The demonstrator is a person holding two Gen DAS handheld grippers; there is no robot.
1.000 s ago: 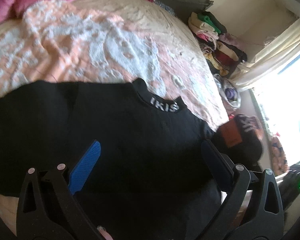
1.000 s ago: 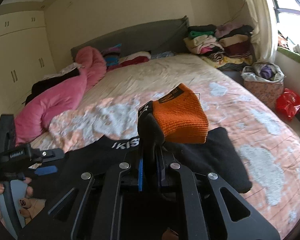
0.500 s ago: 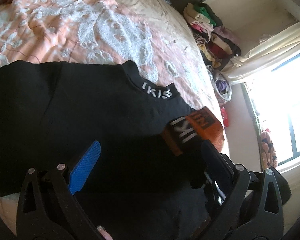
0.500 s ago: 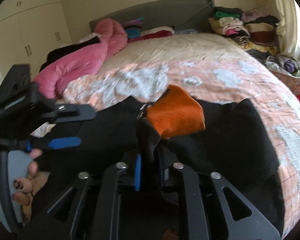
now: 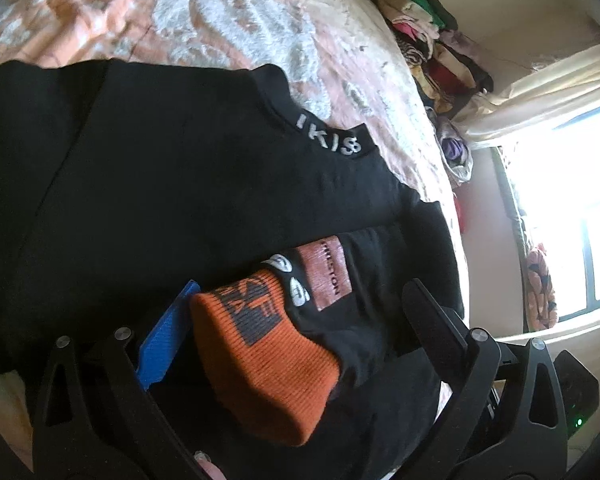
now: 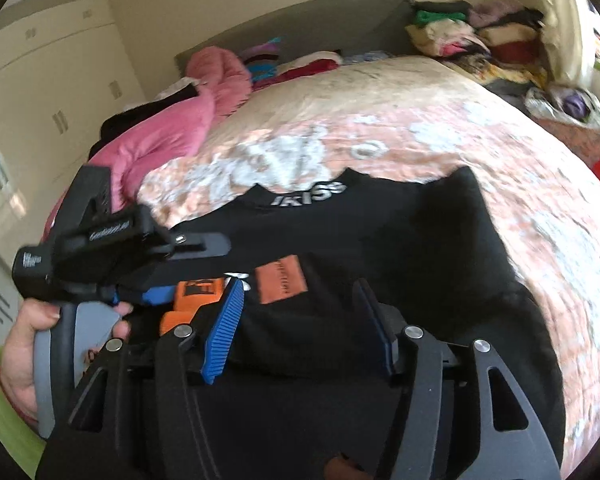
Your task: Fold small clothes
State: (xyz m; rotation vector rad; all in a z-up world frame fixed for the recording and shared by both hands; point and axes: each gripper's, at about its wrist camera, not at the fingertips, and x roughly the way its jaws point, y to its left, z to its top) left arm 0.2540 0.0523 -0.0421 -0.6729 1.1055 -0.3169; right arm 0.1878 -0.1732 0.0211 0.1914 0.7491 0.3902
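Where the left wrist misses it, right gripper (image 6: 300,304) jaws apart

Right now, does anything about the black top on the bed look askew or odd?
Nothing looks damaged. The black top lies flat on the bedspread with its orange cuff folded across the body. The right tongs, which have just been opening, hold nothing.
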